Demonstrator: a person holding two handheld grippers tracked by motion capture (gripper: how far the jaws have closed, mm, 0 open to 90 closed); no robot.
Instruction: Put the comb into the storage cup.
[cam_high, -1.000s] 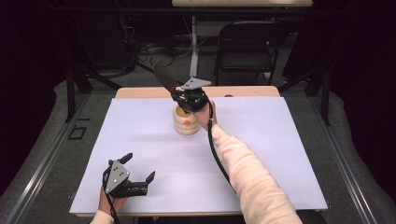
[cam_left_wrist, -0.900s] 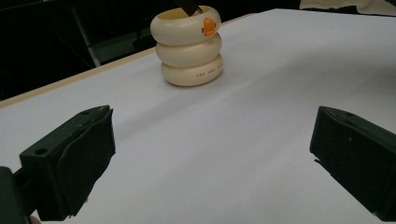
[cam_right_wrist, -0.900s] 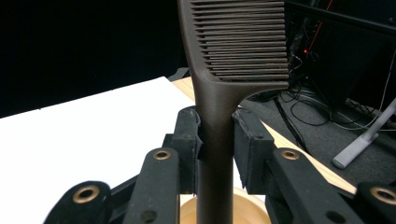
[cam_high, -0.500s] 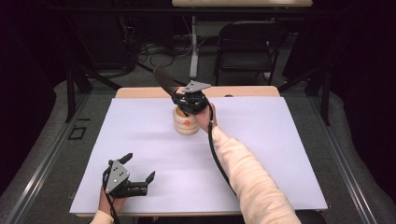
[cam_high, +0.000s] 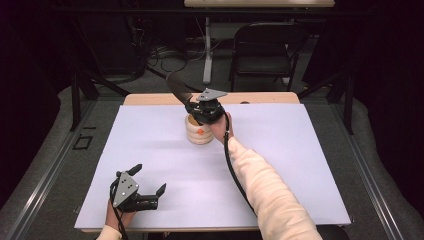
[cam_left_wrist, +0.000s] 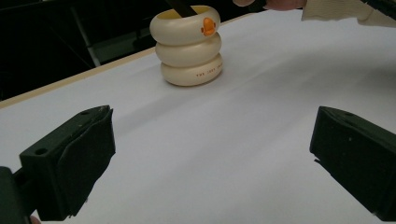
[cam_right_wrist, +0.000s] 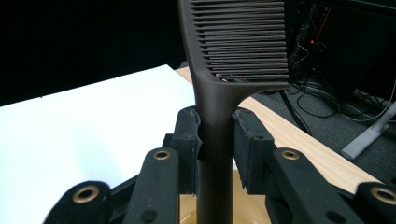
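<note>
A cream holder (cam_high: 199, 130) made of three stacked rings with an orange mark stands upright at the back middle of the white sheet (cam_high: 300, 165). My right gripper (cam_high: 202, 112) hangs just above it, shut on the dark handle of a black slotted spatula (cam_high: 177, 86). The blade tilts up and to the left. In the right gripper view both pads clamp the spatula's handle (cam_right_wrist: 215, 140) below the blade. In the left gripper view the handle's lower end dips into the holder's (cam_left_wrist: 189, 44) mouth. My left gripper (cam_high: 150, 178) rests open near the front left, with nothing between its jaws (cam_left_wrist: 210, 154).
The sheet covers a wooden table whose far edge (cam_high: 265, 97) shows behind the holder. A black folding chair (cam_high: 267, 47), a metal stand and floor cables lie beyond the table. The person's cream sleeve (cam_high: 265, 185) crosses the sheet's right-middle part.
My right gripper and the spatula have sunk slightly toward the holder. The left gripper has stayed where it was.
</note>
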